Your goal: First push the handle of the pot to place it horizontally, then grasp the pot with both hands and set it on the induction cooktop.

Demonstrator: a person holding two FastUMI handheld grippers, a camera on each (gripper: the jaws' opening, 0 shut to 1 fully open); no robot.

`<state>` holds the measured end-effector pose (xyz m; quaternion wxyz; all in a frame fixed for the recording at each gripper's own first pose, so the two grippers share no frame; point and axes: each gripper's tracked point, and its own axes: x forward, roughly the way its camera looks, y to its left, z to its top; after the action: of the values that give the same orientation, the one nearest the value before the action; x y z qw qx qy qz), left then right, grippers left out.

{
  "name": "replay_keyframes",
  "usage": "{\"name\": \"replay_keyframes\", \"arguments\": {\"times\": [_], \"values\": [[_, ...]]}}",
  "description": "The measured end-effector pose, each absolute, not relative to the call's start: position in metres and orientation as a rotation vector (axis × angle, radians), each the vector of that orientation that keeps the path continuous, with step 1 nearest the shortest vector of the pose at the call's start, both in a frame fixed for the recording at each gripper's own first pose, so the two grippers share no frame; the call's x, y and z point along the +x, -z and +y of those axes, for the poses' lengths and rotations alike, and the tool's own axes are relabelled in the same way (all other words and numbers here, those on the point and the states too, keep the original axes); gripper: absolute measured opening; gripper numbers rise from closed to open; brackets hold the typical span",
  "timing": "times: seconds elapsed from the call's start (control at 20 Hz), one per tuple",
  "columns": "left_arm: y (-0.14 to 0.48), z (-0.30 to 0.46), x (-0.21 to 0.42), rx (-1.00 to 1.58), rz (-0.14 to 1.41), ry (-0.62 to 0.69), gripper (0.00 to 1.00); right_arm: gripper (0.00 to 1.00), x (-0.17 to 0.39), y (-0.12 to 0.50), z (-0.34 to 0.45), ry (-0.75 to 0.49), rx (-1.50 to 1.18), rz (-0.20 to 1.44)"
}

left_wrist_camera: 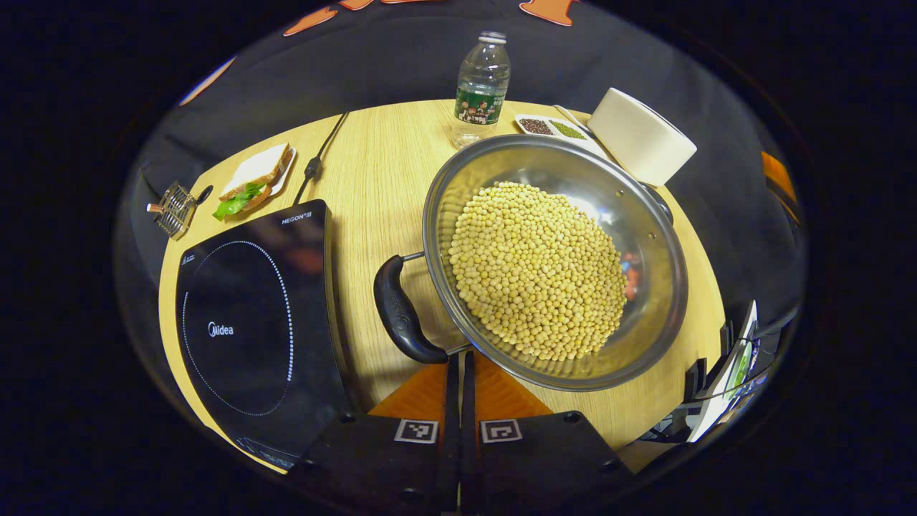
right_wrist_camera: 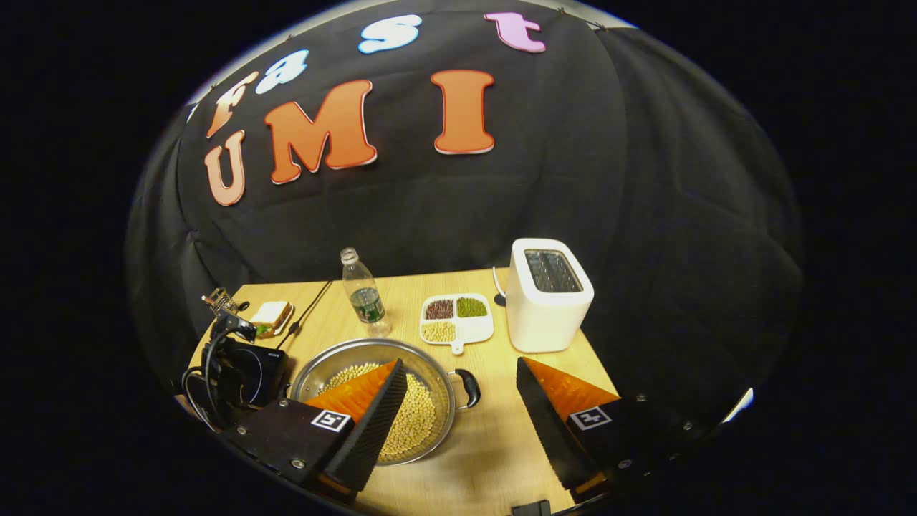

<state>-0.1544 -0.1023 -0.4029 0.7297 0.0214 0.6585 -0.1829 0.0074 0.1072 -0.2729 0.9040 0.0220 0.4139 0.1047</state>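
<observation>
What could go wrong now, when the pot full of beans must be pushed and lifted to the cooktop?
1. The pot is heaped with loose soybeans; tilting during the lift could spill them.
2. The left gripper is shut right at the pot handle; a hard push might slide the pot toward the water bottle.

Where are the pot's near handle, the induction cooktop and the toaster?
pot handle [left_wrist_camera: 398,309], left gripper view, middle of the black grip.
induction cooktop [left_wrist_camera: 243,326], left gripper view, glass inside the dotted ring.
toaster [right_wrist_camera: 546,315], right gripper view, front wall.

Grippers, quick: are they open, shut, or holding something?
Left hand-held gripper: shut, holding nothing, near the pot handle.
Right hand-held gripper: open, holding nothing.
</observation>
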Motion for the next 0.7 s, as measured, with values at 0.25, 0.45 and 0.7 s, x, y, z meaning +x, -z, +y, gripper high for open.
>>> {"name": "replay_keyframes", "arguments": {"times": [0.25,0.45,0.7], "values": [[0.385,-0.08,-0.14,0.079,1.374,0.363,0.08,0.95,0.003,0.318,0.12,-0.244,0.051,1.001],[0.371,-0.079,-0.112,0.024,1.3,0.326,0.08,0.95,0.006,0.35,0.129,-0.268,0.019,1.094],[0.378,-0.081,-0.09,-0.073,1.321,0.277,0.71,0.94,0.013,0.393,0.135,-0.282,-0.003,1.208]]}}
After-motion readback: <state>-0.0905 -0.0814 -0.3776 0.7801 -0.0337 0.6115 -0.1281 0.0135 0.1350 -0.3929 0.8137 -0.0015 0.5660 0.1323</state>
